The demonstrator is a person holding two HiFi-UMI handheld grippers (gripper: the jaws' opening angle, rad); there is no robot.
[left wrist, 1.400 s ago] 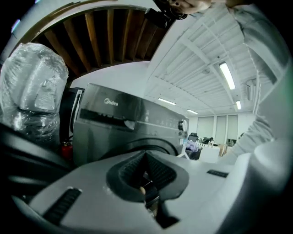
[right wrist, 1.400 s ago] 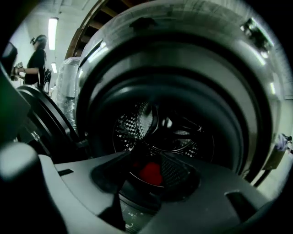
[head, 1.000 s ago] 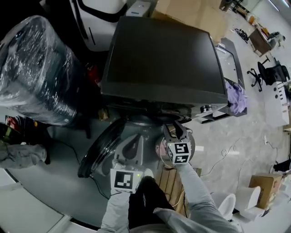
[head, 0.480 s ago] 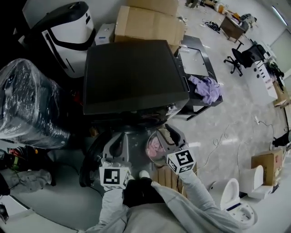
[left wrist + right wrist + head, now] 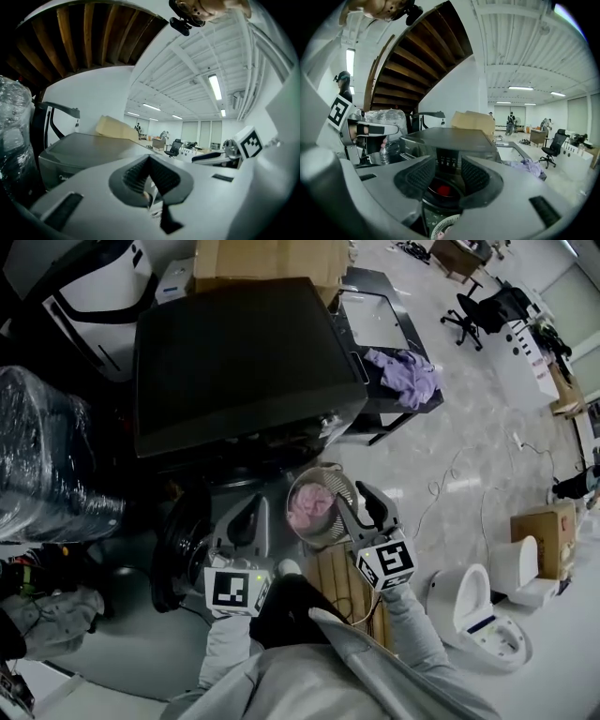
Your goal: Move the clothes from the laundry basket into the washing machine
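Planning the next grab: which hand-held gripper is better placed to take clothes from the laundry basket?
Probably the right hand-held gripper: jaws apart, beside the laundry basket of pink clothes. The left hand-held gripper is shut, farther off.

A cardboard box [image 5: 267, 259] sits top, office chair [image 5: 466, 310] right, perhaps a plastic-wrapped bundle [image 5: 42, 465] left.

Washing machine [image 5: 244, 362]: dark top, round door [image 5: 178, 549] open.
Laundry basket [image 5: 323, 471]: pink clothes [image 5: 309, 507] inside.
Right gripper [image 5: 361, 502]: at the basket's edge.
Left gripper [image 5: 246, 519]: between door and basket.
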